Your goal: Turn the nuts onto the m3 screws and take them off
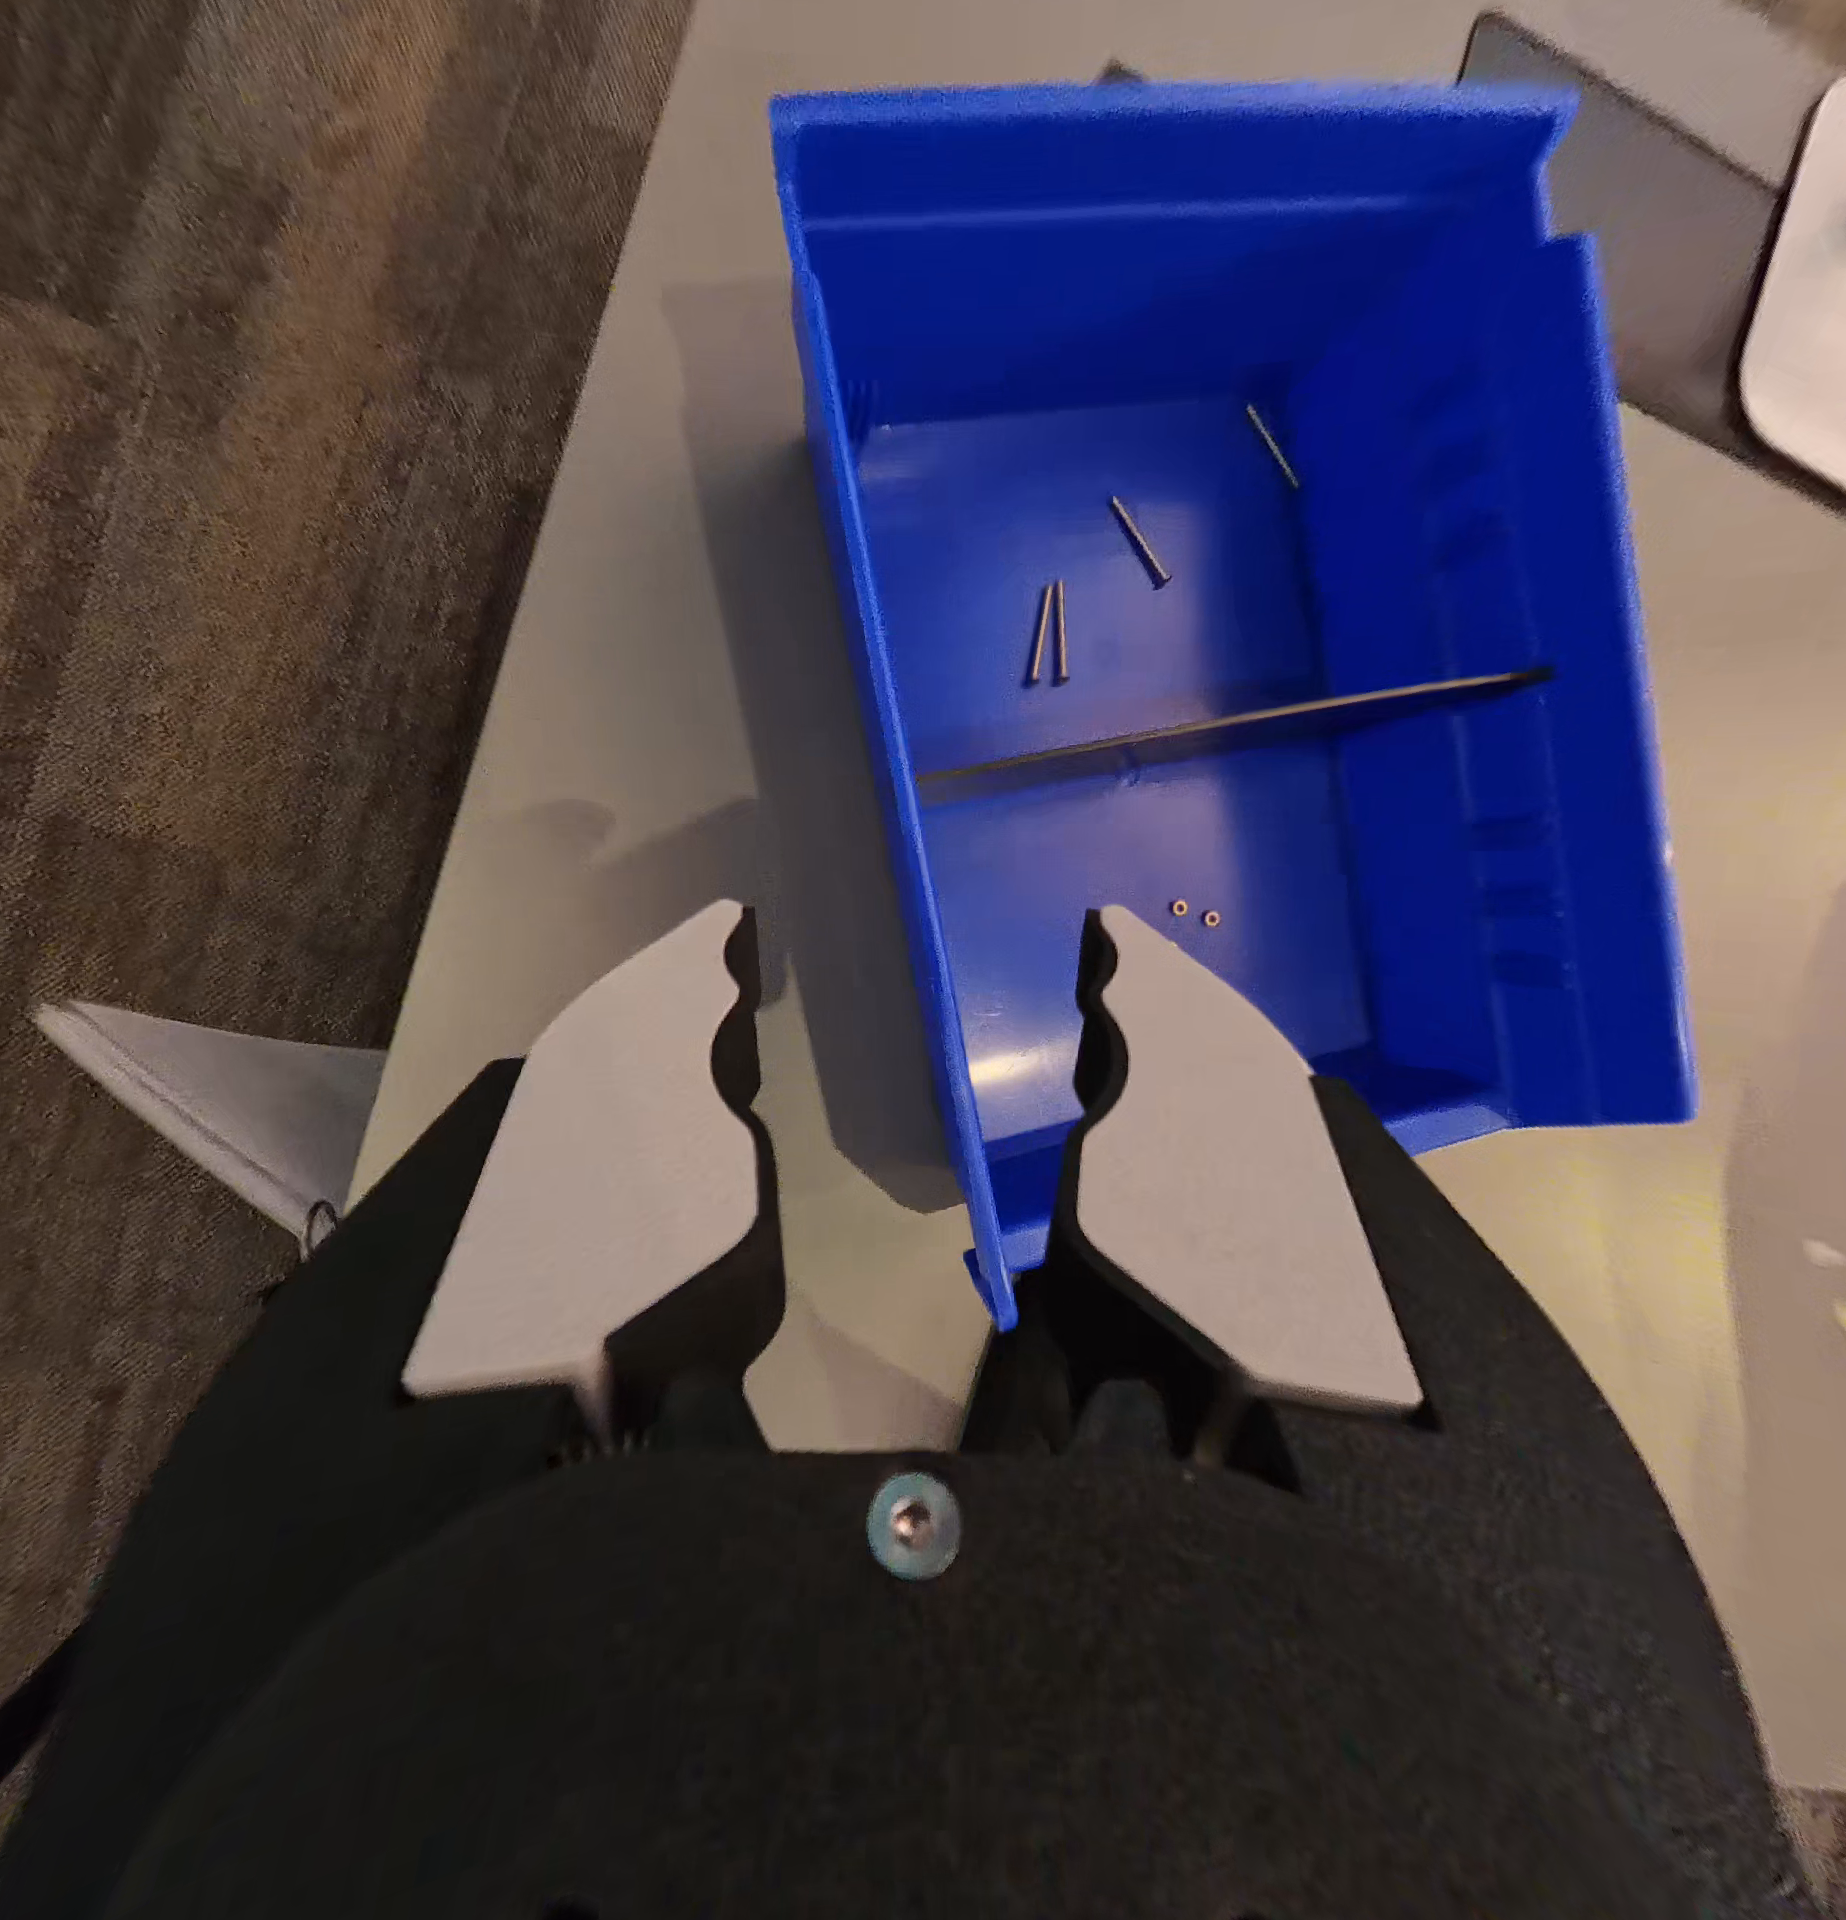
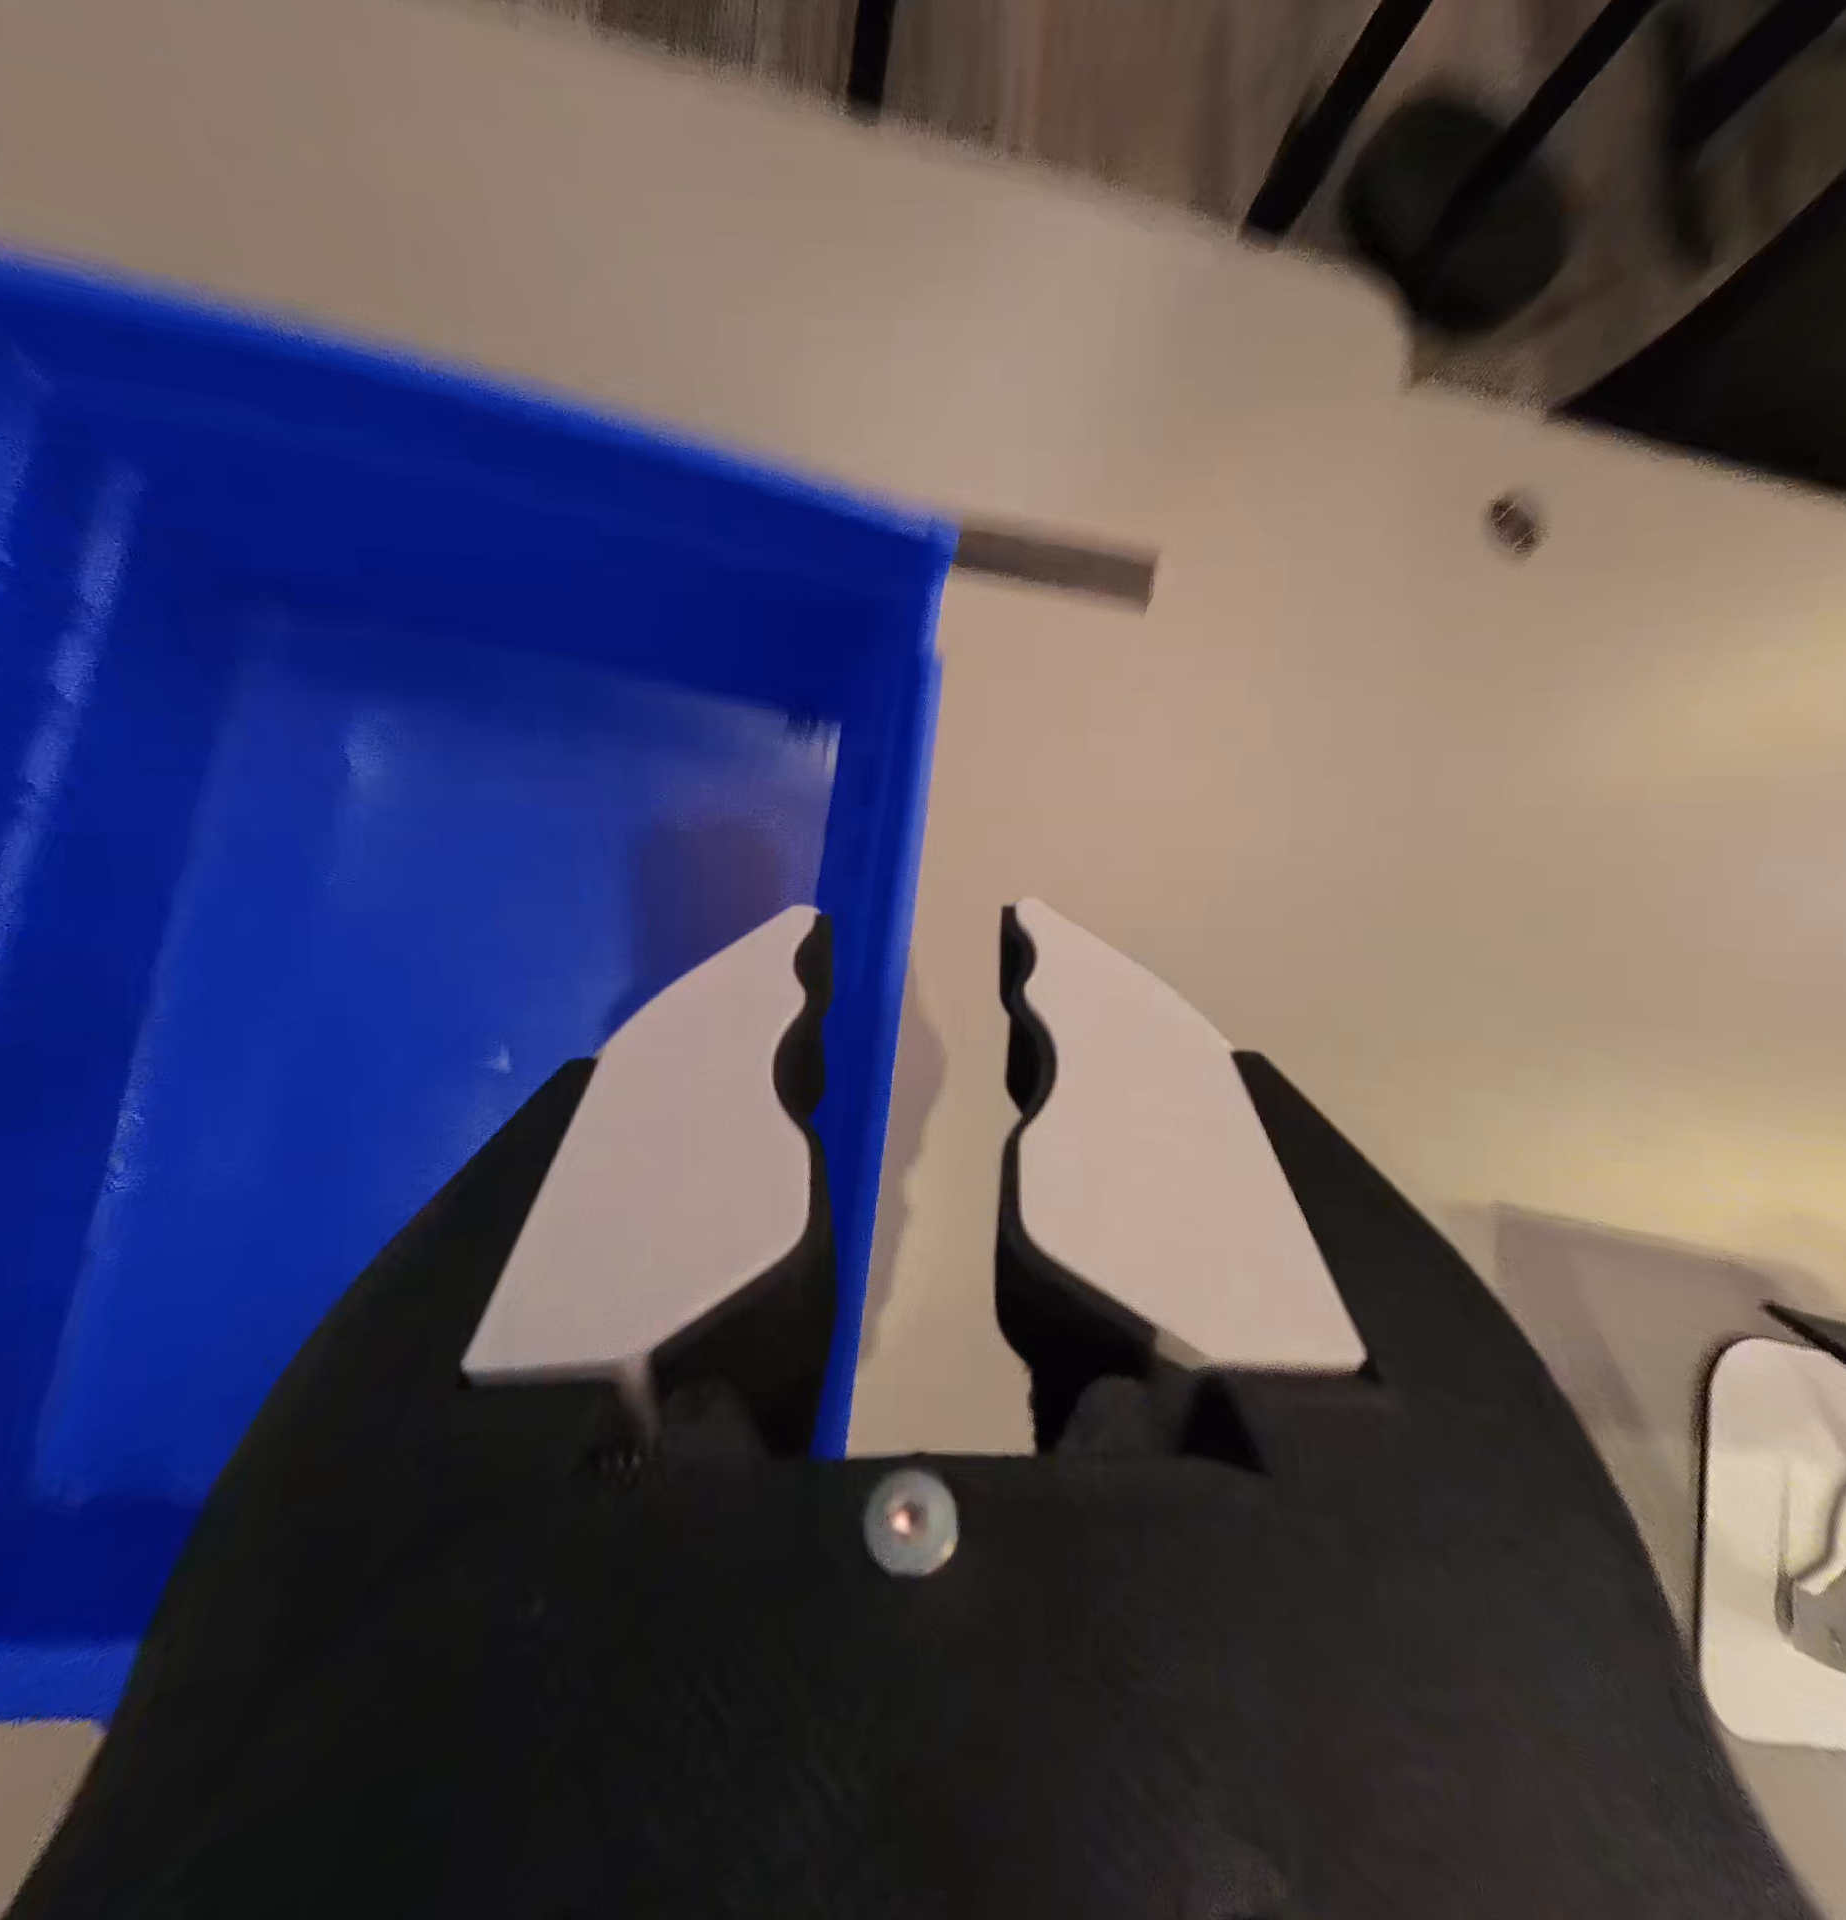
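1. Both grippers are spread apart with nothing between their fingers.
2. The left gripper (image 1: pixel 914 914) hangs over the near left wall of a blue bin (image 1: pixel 1438 831). One finger is outside the wall and the other is over the inside.
3. The blue bin sits on a pale table (image 1: pixel 607 582). A thin black divider (image 1: pixel 1231 722) splits the bin into two parts.
4. Four thin screws (image 1: pixel 1139 542) lie on the floor of the far part. Two of them lie side by side, almost touching. One lies close to the right wall.
5. Two tiny nuts (image 1: pixel 1195 912) lie in the near part, just beside the tip of the left gripper's right finger.
6. No nut is on a screw.
7. The right gripper (image 2: pixel 911 912) hangs over the right wall of the same bin (image 2: pixel 399 582). Its left finger is over the inside, and its right finger is over the table (image 2: pixel 1418 831). This view is blurry.
8. A white holder (image 2: pixel 1771 1558) with a metal part sits on the table at the right.
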`<state>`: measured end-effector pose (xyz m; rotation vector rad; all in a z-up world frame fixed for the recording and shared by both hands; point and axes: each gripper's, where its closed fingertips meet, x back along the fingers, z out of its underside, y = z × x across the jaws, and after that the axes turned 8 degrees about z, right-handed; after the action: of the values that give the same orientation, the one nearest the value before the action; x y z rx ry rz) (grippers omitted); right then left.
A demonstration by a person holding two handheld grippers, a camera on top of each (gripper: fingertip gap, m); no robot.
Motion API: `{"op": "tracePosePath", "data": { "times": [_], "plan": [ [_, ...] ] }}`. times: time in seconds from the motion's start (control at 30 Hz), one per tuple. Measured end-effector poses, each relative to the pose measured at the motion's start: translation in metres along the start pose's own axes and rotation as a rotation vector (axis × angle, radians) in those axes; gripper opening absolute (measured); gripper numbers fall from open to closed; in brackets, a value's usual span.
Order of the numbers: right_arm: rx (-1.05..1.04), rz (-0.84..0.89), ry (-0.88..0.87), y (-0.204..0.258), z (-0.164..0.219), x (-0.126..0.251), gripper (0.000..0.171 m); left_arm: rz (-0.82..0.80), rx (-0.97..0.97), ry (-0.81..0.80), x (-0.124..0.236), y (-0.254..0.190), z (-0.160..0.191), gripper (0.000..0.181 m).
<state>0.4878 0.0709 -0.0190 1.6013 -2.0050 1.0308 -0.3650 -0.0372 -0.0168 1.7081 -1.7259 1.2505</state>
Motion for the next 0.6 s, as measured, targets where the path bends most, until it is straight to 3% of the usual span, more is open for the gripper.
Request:
{"op": "tracePosePath", "data": {
  "times": [0.17, 0.3, 0.6],
  "plan": [
    [-0.086, -0.049, -0.215, 0.006, -0.055, 0.068, 0.032, -0.027, 0.002, 0.111, -0.025, 0.002, 0.009, 0.059],
    [-0.099, -0.073, -0.327, 0.013, -0.071, 0.101, 0.032, -0.094, 0.003, 0.209, -0.038, 0.009, 0.021, 0.056],
    [-0.172, -0.223, -0.385, 0.025, -0.060, 0.104, 0.031, -0.140, -0.043, 0.396, -0.073, 0.011, 0.041, 0.026]
  ]
}}
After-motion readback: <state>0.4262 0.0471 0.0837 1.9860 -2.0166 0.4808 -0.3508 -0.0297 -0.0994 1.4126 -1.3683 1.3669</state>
